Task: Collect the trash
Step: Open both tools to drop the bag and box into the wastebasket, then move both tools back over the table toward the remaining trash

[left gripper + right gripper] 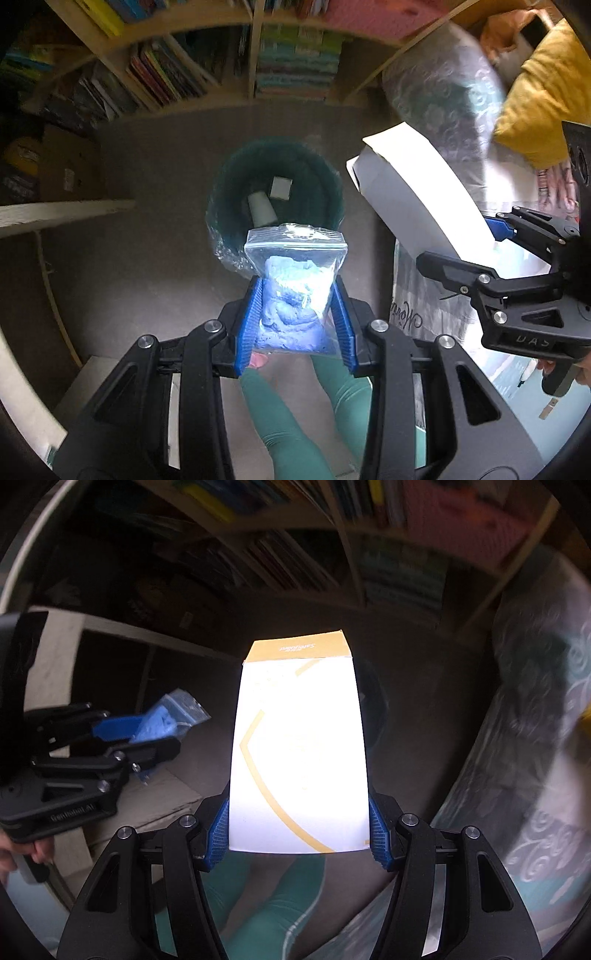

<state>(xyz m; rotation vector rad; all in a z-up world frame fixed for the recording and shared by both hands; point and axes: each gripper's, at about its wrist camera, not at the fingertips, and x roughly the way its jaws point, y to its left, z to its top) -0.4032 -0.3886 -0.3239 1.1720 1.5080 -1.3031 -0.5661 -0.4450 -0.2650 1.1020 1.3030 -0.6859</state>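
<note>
My left gripper [297,291] is shut on a clear zip bag of blue stuff [295,288] and holds it just above the near rim of a dark green bin [317,177] on the floor. A pale cup [260,210] and a small white packet [280,187] lie inside the bin. My right gripper [299,830] is shut on a white and gold carton [299,746], held up in the air. The carton [413,192] shows in the left wrist view to the right of the bin. The left gripper and the bag [166,720] show at the left of the right wrist view.
Wooden bookshelves [255,55] full of books stand behind the bin. A cardboard box [70,166] sits at the left. A bed with patterned bedding [443,96] and a yellow pillow [546,99] is at the right. The person's green-clad legs [280,413] are below the grippers.
</note>
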